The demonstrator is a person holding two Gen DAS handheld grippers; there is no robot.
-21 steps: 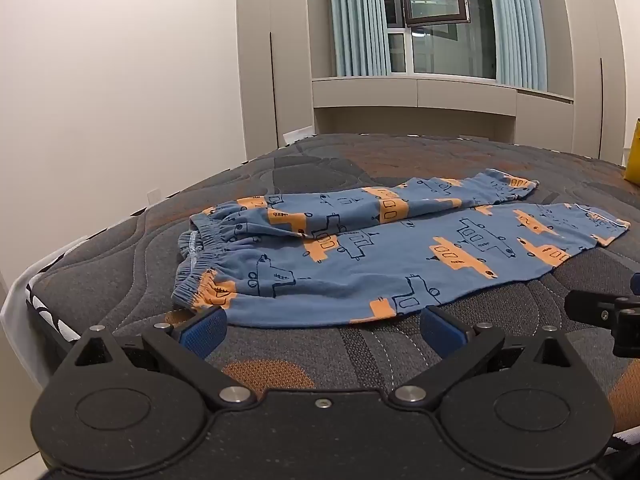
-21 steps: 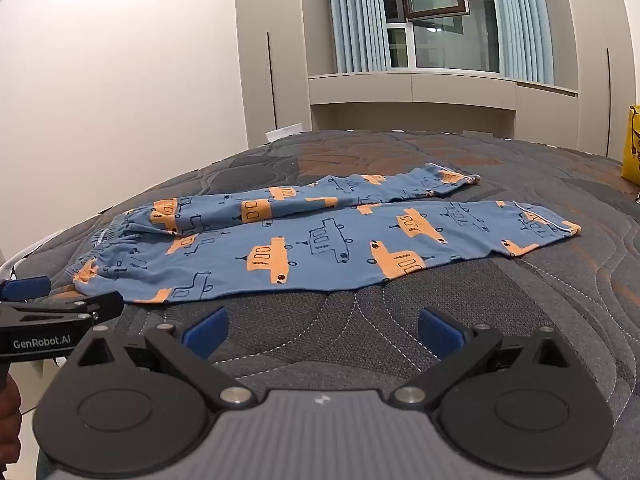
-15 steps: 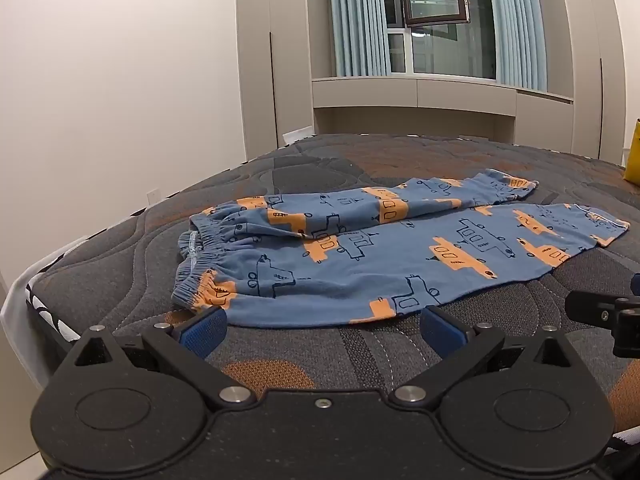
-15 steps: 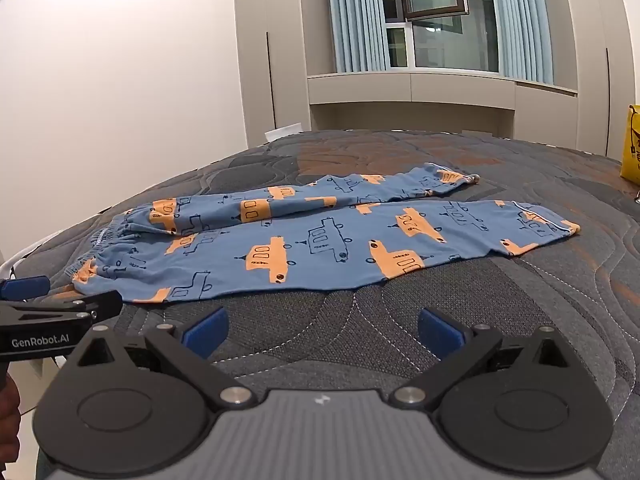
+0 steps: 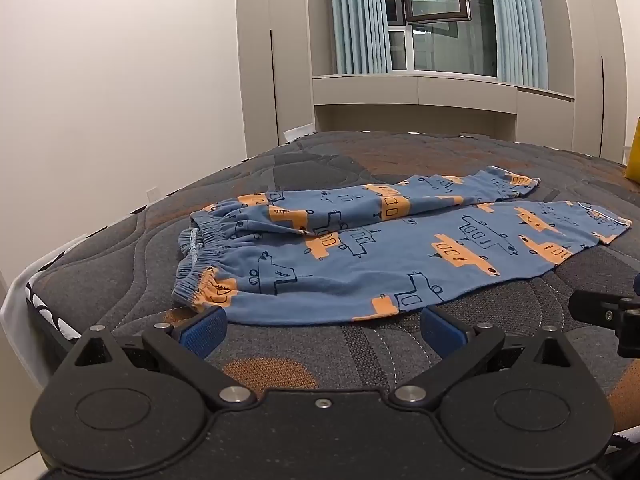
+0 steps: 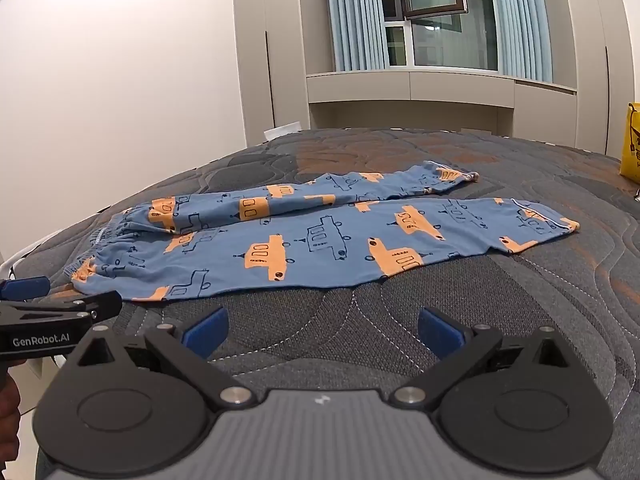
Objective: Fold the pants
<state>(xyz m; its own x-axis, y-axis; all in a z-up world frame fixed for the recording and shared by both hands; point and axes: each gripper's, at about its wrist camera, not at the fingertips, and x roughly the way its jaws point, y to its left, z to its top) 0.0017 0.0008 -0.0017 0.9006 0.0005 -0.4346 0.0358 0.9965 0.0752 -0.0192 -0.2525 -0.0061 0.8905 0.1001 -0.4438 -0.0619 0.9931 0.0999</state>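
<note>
— Looking through the left wrist view first, what do we have?

— We see our left gripper [image 5: 322, 326] at the bottom of the frame, its blue fingers [image 5: 202, 326] spread wide with nothing between them. The pants [image 5: 384, 248], blue with orange vehicle prints, lie flat across the middle of the frame on the quilted mattress [image 5: 120, 264]. The elastic waistband [image 5: 200, 256] sits at centre left, just above our left fingertip, and both legs run toward the right edge.

— Are we touching the cloth?

— We cannot tell; the left pad sits right at the hem. A piece of the other gripper shows at the lower right edge.

— And the right wrist view?

— Our right gripper [image 6: 322, 328] is also wide open and holding nothing, over bare mattress [image 6: 540, 300] below the nearer leg. The pants [image 6: 320, 240] cross the centre of the frame, waistband [image 6: 100, 248] at left, cuffs at right. The left gripper [image 6: 60, 316] enters at the lower left, close to the waistband. A yellow bag [image 6: 631, 144] stands at the right edge, with curtains [image 6: 352, 16] and a window [image 6: 436, 20] at the top.
</note>
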